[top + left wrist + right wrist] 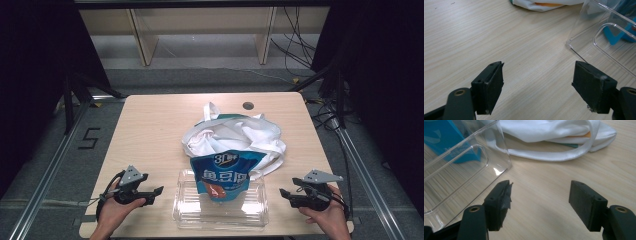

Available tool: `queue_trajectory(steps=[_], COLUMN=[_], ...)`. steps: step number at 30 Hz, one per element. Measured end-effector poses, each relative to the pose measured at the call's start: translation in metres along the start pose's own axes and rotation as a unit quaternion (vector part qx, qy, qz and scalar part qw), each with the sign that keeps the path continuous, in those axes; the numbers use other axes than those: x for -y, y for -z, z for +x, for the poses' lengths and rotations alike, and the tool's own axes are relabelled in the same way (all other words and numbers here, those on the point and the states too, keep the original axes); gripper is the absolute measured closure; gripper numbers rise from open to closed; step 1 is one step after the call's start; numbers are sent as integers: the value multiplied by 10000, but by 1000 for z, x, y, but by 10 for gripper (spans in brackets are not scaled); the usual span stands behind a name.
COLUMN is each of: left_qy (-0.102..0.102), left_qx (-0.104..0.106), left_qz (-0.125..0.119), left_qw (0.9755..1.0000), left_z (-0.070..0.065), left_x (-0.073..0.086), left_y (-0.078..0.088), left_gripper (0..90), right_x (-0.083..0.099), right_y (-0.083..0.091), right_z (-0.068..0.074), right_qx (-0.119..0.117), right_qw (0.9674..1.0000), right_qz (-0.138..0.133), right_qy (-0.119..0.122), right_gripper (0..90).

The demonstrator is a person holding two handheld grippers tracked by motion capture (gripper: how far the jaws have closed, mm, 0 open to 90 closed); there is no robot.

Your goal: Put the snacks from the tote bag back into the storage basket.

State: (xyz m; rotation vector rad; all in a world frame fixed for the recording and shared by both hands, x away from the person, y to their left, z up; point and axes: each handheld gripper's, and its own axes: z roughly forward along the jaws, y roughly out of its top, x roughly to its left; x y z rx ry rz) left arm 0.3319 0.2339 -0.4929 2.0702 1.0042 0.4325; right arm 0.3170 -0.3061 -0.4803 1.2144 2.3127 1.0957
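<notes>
Two grippers rest near the front edge of the table, one at each side of a clear plastic box [220, 202]. Your left gripper [152, 192] lies toward the front left corner, jaws spread wide with nothing between them and pointing right at the box's left wall. Your right gripper [286, 194] lies toward the front right corner, jaws likewise apart and empty, pointing left at the box's right wall. The box sits at the middle of the front edge, its long axis running along that edge, so both hands appear about equally near it. A blue snack bag [225, 175] stands tilted in the box, its top leaning back against a white cloth bag [235, 136] that lies crumpled behind the box, toward the middle of the table. In the right gripper view the near corner of the box [504, 157] stands just beyond the left jaw, with a strap of the cloth bag [564, 156] behind it. The table [150, 125] is pale wood grain; around it are grey floor, dark curtains and loose cables.
</notes>
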Motion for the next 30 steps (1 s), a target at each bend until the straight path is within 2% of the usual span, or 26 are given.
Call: queue_trajectory(steps=[3, 4, 5, 8, 9, 10, 11, 15, 20, 21, 22, 27, 30], left_qy=[8, 9, 98, 44, 54, 46, 51, 142, 144, 139, 138, 60, 81], left_qx=[-4, -1, -11, 0, 3, 3, 4, 15, -7, -12, -7, -24, -36], left_qz=[1, 5, -72, -5, -8, -5, -8, -24, -22, -33, -22, -30, -48], left_qw=[10000, 10000, 9999, 10000, 10000, 10000, 10000, 9999, 9999, 9999, 9999, 10000, 9999], left_z=[0, 0, -2, -1, -1, -1, -1, -2, -3, -3, -3, -1, -1], left_x=[0, 0, 0, 0, 0, 0, 0, 1, 0, 1, 0, 0, 0], left_y=[0, 0, -2, -1, -1, -1, -1, -2, -2, -2, -2, -2, -2], left_gripper=[236, 237, 237, 237, 237, 236, 237, 236, 236, 236, 236, 237, 237], right_x=[3, 4, 5, 8, 9, 10, 11, 13, 14, 14, 14, 15, 15], right_y=[1, 3, 2, 4, 5, 5, 6, 4, 4, 3, 4, 4, 5], right_z=[1, 4, 0, 1, 4, 1, 5, 2, 3, 3, 3, 1, 1], right_qx=[9, 55, 21, 32, 40, 22, 47, 39, 37, 97, 20, 51, 56], right_qw=[10000, 9996, 10000, 10000, 9998, 10000, 9997, 10000, 10000, 9999, 10000, 10000, 9999], right_qz=[24, 124, 11, -2, 41, 4, 62, 83, 74, 75, 78, 75, 92], right_qy=[-55, -247, -44, -79, -174, -44, -227, -19, -33, 1, -36, -14, -49], right_gripper=[329, 325, 325, 324, 324, 324, 324, 324, 322, 322, 322, 320, 320])
